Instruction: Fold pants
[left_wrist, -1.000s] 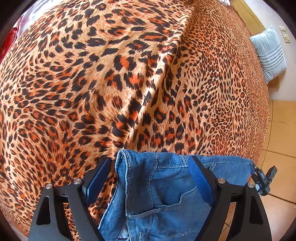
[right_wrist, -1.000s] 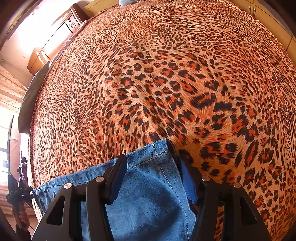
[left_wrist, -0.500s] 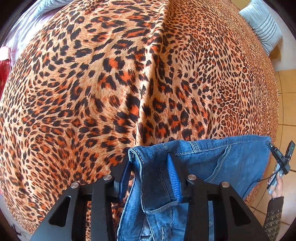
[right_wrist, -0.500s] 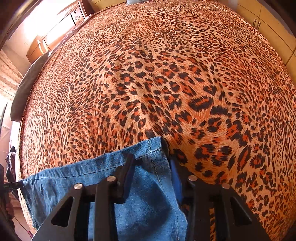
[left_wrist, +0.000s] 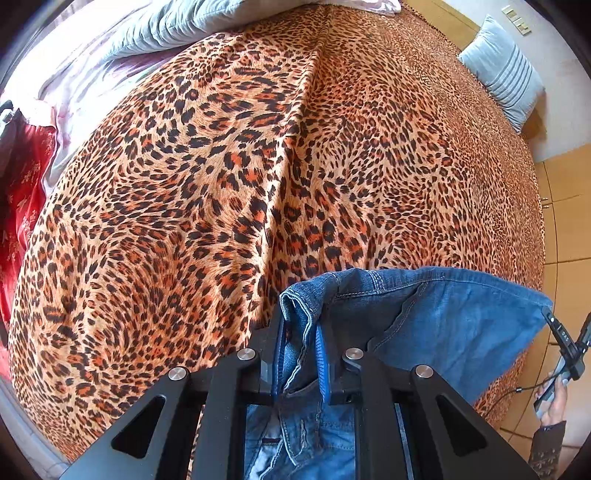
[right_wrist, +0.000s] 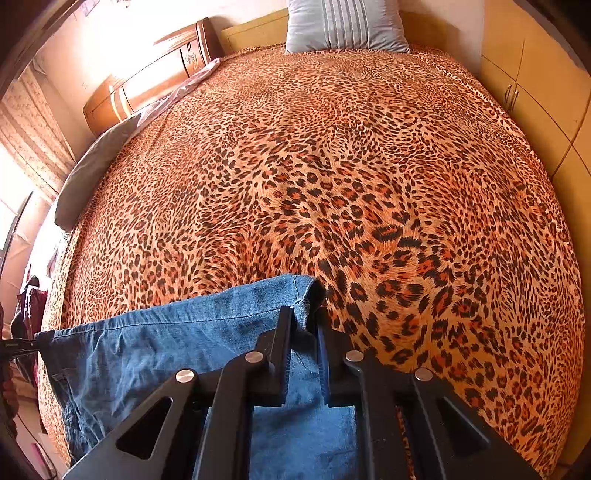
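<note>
Blue denim pants (left_wrist: 443, 325) hang stretched between my two grippers above a bed with a leopard-print cover (left_wrist: 221, 184). My left gripper (left_wrist: 300, 332) is shut on the waistband corner of the pants. My right gripper (right_wrist: 303, 317) is shut on the hem end of the pants (right_wrist: 166, 343). In the left wrist view the other gripper (left_wrist: 567, 347) shows at the far end of the denim, with the holding hand below it. The lower part of the pants is hidden behind the gripper bodies.
A grey striped pillow (right_wrist: 345, 26) lies at the head of the bed, also in the left wrist view (left_wrist: 504, 72). Grey and white bedding (left_wrist: 110, 44) and red fabric (left_wrist: 22, 184) lie along the bed's side. Wooden cabinets (right_wrist: 535, 92) stand on the right, tiled floor (left_wrist: 569, 221) beyond.
Both grippers went from open around the denim to shut on it, then lifted the pants up and back from the bed; more of the room shows now.
</note>
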